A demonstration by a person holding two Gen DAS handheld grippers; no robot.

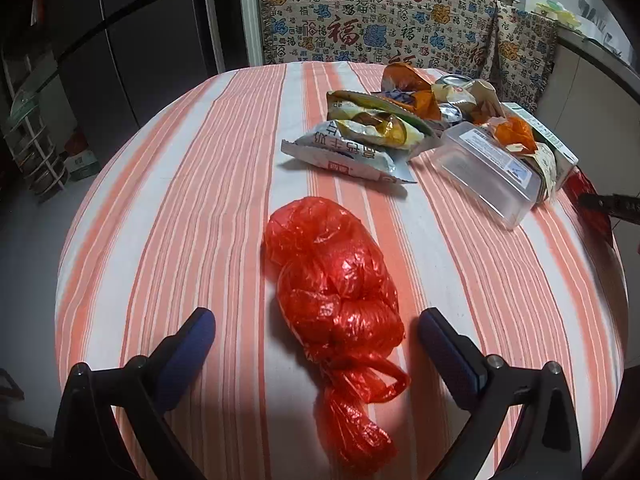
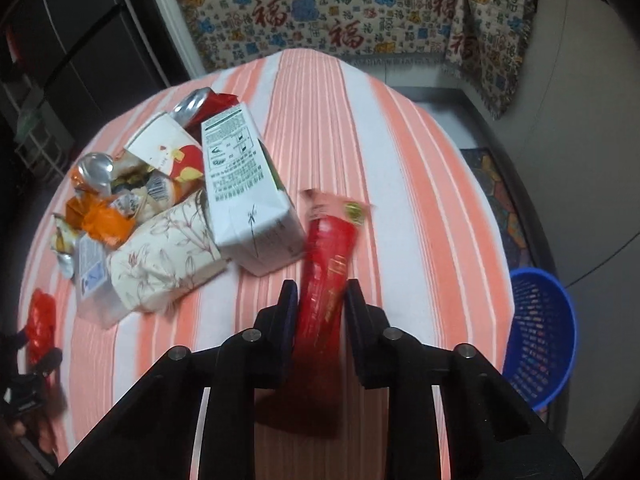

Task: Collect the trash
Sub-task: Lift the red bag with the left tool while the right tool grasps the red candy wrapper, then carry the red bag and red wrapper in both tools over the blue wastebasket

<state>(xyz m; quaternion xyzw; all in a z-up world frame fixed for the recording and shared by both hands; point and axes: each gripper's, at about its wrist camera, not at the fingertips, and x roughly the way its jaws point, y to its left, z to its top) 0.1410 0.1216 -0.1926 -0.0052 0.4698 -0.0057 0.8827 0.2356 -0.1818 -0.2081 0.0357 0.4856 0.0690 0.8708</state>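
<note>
A knotted red plastic bag (image 1: pixel 336 284) lies on the striped tablecloth (image 1: pixel 180 200) in the left wrist view. My left gripper (image 1: pixel 316 336) stands open around its near end, and neither finger touches it. In the right wrist view my right gripper (image 2: pixel 322 300) is shut on a long red snack wrapper (image 2: pixel 330 256), which sticks out ahead above the cloth (image 2: pixel 400 184). To the left sits a heap of trash: a white carton (image 2: pixel 244 184), a floral paper pack (image 2: pixel 168 256), a crushed can (image 2: pixel 94 170). The same heap shows in the left wrist view with snack wrappers (image 1: pixel 352 140) and a clear plastic box (image 1: pixel 492 172).
A blue mesh basket (image 2: pixel 540 332) stands on the floor off the table's right edge. A patterned cloth (image 2: pixel 340 8) hangs behind the table. Dark cabinets (image 1: pixel 132 40) and a rack (image 1: pixel 32 136) stand to the left. The red bag (image 2: pixel 40 320) shows at the right view's left edge.
</note>
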